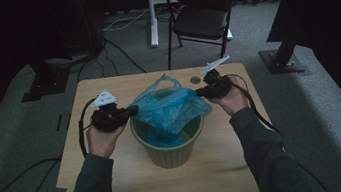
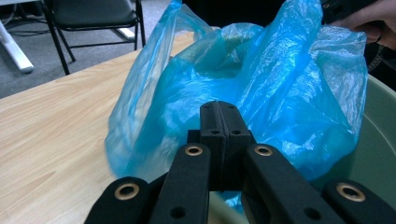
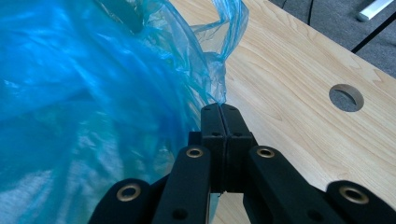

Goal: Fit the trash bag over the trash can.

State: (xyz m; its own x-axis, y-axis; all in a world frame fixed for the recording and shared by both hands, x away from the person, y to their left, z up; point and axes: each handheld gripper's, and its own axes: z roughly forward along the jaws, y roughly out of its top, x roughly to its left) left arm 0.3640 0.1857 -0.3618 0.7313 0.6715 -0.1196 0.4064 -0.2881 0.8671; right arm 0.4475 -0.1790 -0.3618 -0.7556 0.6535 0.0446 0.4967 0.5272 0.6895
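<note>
The step in hand was lining the bin (image 1: 170, 149) with the blue bag (image 1: 168, 109): the bag sat partly inside the green bin at the middle of the table (image 1: 120, 184), its lower part down in the bin and its upper part bunched above the rim, with one handle loop standing up at the far side. The left gripper (image 1: 128, 112) was at the bag's left edge, jaws pressed fully together; in the left gripper view the film (image 2: 280, 93) lay just beyond the tips, and whether a fold was pinched between them could not be told. The right gripper (image 1: 201, 91) was at the bag's right edge, jaws likewise closed, and in the right gripper view a thin edge of the bag (image 3: 219, 88) ran into the tips, so it appeared to hold that edge. The next move would probably call for drawing the two edges apart and down over the bin's rim, with tension kept even so the thin film neither tore nor slipped free.
</note>
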